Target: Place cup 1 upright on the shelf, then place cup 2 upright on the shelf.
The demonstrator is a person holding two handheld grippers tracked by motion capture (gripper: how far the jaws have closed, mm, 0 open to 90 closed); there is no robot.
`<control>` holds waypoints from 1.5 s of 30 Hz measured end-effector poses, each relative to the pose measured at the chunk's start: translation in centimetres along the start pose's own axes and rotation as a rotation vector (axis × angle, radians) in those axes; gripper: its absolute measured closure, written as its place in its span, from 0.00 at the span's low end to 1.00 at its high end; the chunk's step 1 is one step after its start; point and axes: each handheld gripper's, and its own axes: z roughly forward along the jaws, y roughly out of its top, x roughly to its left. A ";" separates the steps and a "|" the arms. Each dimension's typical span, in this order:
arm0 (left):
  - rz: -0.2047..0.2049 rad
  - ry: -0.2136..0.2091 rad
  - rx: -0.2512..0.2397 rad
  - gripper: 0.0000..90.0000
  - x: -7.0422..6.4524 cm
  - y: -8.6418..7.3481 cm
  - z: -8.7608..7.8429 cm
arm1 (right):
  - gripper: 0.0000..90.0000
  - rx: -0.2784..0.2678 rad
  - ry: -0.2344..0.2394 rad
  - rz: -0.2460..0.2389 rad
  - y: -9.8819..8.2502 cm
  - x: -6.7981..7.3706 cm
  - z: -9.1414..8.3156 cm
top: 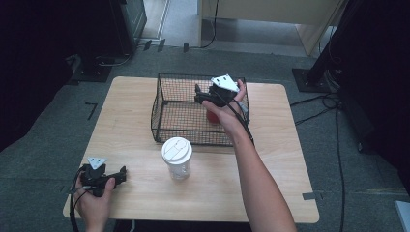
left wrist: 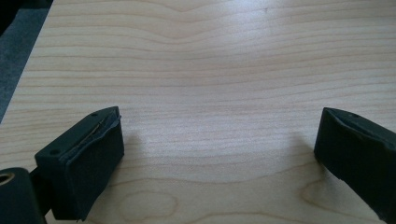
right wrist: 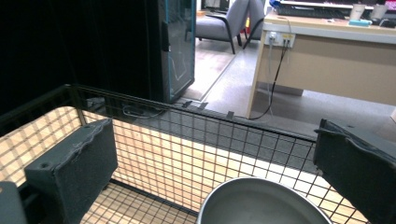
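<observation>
Nearest you, your left gripper (top: 121, 175) rests on the wooden table (top: 270, 188) at its near left corner. Its jaws stand wide apart with bare wood between them, as the left gripper view confirms. Next out, near the table's middle, stands a clear cup (top: 177, 158) with a white lid, upright, well apart from both grippers and just in front of the basket.

Farther off, your right gripper (top: 199, 96) hangs over the black wire basket (top: 159, 104), jaws spread wide and holding nothing. The object in play is a red-sided bowl (top: 212, 116) resting in the basket's right part, close to its near wall. It lies directly below and slightly toward you from the right gripper. In the right gripper view its grey rim (right wrist: 264, 201) sits low between the two jaws, nearer the right one and touching neither. The bowl is round, so no long axis governs the approach. Your right hand is much the nearer to it.
</observation>
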 end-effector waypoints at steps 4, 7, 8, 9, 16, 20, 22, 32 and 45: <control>-0.002 0.000 -0.002 0.02 0.0 0.0 0.0 | 0.00 -0.015 0.008 0.001 0.1 0.2 -1.3; -0.002 -0.001 -0.002 0.02 0.0 0.0 0.0 | 0.00 -0.020 0.010 -0.004 0.0 0.2 -2.0; -0.002 -0.001 -0.002 0.02 0.0 0.0 0.0 | 0.00 -0.019 0.010 -0.005 0.0 0.2 -2.2; -0.001 -0.002 -0.002 0.02 0.0 0.0 0.0 | 0.00 -0.022 0.017 -0.003 -0.1 0.3 -2.9; 0.001 -0.003 -0.001 0.02 0.0 0.0 0.0 | 0.00 -0.026 0.037 -0.027 -0.5 0.7 -4.8; 0.000 -0.003 -0.001 0.02 0.0 0.0 0.0 | 0.00 -0.029 0.055 -0.032 -0.9 1.0 -6.2; -0.001 -0.003 -0.003 0.02 0.0 0.0 0.0 | 0.00 -0.031 0.063 -0.042 -1.2 1.2 -7.2; -0.002 -0.003 -0.003 0.02 -0.1 0.0 0.0 | 0.00 -0.030 0.110 -0.047 -3.0 2.0 -10.7; 0.007 -0.009 -0.001 0.02 -0.1 0.0 0.0 | 0.00 -0.016 0.164 -0.056 -6.4 3.6 -14.6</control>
